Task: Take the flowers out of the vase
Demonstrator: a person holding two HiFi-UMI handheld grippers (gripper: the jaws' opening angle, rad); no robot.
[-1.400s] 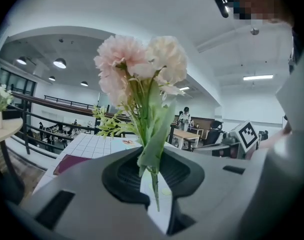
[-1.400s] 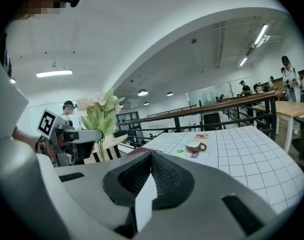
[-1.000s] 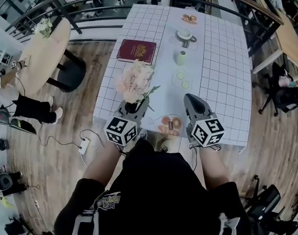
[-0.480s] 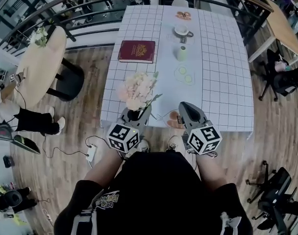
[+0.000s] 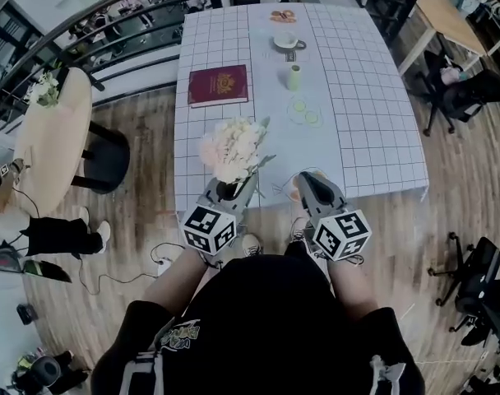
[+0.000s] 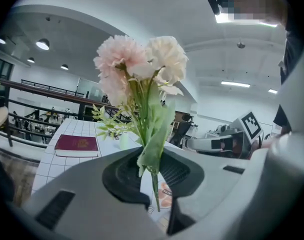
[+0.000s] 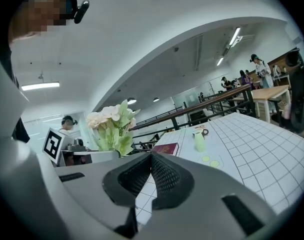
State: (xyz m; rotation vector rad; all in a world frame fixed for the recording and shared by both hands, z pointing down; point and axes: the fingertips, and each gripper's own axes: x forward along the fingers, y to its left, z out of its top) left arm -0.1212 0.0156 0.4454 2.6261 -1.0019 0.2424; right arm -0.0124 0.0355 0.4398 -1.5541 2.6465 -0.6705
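Left tongs [image 6: 152, 170] are gripping the bunch of pale pink and cream flowers with green leaves [image 6: 142, 64] low on the stems. The jaws are closed down to a narrow gap around the stems and one folded leaf, and a thin stem end is poking out below the pads. Blooms are standing upright, at 12 o'clock from the jaws.

In the head view the bunch is hanging above the near edge of the white grid-cloth counter [image 5: 373, 97], left of centre. No vase is showing in any view, so I'm judging the flowers as already out.

Right tongs [image 7: 151, 170] are sitting fully closed on nothing, at 3 o'clock of the left ones and apart from the bunch. Dark red book [image 5: 219, 85] is lying at 12 o'clock beyond the blooms, with a pale green cup [image 5: 293, 77] at 1 o'clock.

Handling: the bunch is looking light and top-heavy, with thin, bendy, probably slick stems. The heads are looking easy to crush, so I'd be taking hold on the bundled stems just under the leaves, never on the blooms. Risk: single stems slipping through the gap if the bunch is tilting.
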